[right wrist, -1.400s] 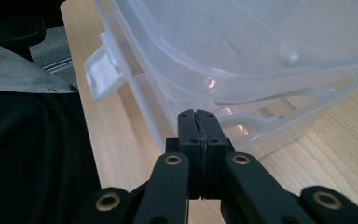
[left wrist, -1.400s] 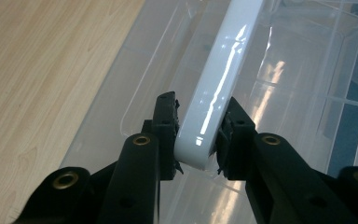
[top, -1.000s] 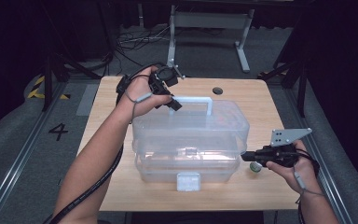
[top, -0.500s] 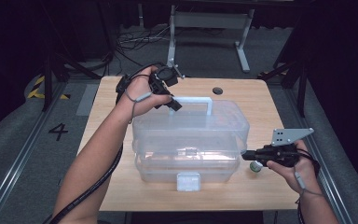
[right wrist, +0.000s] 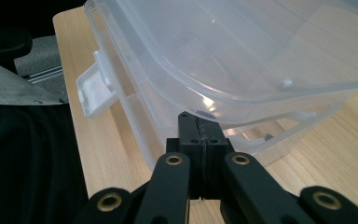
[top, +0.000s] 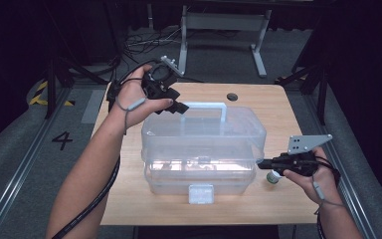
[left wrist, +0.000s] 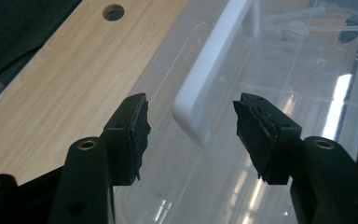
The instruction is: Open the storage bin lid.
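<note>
Box: clear plastic storage box (top: 203, 149) with a white handle (top: 205, 105), mid-table (top: 278, 107), its white front latch (top: 201, 193) facing the near edge.
Left gripper (top: 178, 106): at the handle's left end; fingers (left wrist: 133, 133) have just been opening, now released, the handle between them but untouched.
Right gripper (top: 258, 163): fingers clenched on nothing, tips against the box's right side under the lid rim (right wrist: 279, 100).
Progress: judging by this, the handle is let go; the lid looks slightly raised, and the opening or closing is unfinished.
</note>
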Available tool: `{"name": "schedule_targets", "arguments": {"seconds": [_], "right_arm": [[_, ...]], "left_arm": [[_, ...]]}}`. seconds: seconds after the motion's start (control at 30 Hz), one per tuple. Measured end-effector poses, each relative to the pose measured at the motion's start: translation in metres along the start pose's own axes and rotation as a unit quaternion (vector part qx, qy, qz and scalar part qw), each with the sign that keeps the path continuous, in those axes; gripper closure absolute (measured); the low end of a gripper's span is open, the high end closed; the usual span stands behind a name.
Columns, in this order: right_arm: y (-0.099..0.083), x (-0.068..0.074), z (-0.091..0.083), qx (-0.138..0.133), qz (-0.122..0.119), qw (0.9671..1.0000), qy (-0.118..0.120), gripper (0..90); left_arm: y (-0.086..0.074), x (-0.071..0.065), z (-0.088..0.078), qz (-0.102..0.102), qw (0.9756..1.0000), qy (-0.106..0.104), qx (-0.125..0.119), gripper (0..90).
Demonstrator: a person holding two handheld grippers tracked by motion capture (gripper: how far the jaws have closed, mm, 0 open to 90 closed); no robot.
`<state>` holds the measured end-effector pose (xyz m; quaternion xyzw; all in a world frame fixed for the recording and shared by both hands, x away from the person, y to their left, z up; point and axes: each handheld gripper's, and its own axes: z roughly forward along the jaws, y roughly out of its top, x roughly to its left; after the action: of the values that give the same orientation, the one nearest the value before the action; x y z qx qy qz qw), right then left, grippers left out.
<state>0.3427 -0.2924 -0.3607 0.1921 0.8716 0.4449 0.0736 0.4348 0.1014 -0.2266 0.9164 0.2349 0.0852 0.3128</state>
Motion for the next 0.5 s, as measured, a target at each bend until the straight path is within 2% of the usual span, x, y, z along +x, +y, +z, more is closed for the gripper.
{"name": "schedule_targets", "arguments": {"seconds": [0.07, 0.13, 0.17, 0.23, 0.27, 0.37, 0.5], "right_arm": [[0.001, -0.001, 0.000, 0.000, 0.000, 1.0000, -0.002, 90.0], [0.003, -0.002, -0.001, -0.004, 0.000, 1.0000, -0.004, 90.0], [0.004, -0.002, -0.001, -0.006, 0.000, 1.0000, -0.005, 90.0], [0.005, -0.003, -0.002, -0.008, 0.000, 0.9999, -0.007, 90.0], [0.006, -0.003, -0.002, -0.009, -0.001, 0.9999, -0.008, 90.0], [0.009, -0.004, -0.002, -0.010, 0.000, 0.9999, -0.013, 90.0], [0.011, -0.004, -0.002, -0.013, 0.002, 0.9998, -0.017, 90.0]], "left_arm": [[-0.005, -0.003, -0.007, 0.001, 1.0000, 0.004, -0.004, 46.0], [-0.010, -0.007, -0.013, -0.002, 0.9999, 0.004, -0.014, 55.5], [-0.012, -0.009, -0.016, -0.003, 0.9998, 0.001, -0.018, 55.5], [-0.017, -0.013, -0.025, -0.007, 0.9995, 0.000, -0.031, 64.6], [-0.018, -0.015, -0.028, -0.010, 0.9993, 0.000, -0.037, 72.9], [-0.020, -0.018, -0.034, -0.008, 0.9988, -0.003, -0.048, 86.7], [-0.022, -0.028, -0.040, 0.002, 0.9990, -0.008, -0.045, 89.9]]}}
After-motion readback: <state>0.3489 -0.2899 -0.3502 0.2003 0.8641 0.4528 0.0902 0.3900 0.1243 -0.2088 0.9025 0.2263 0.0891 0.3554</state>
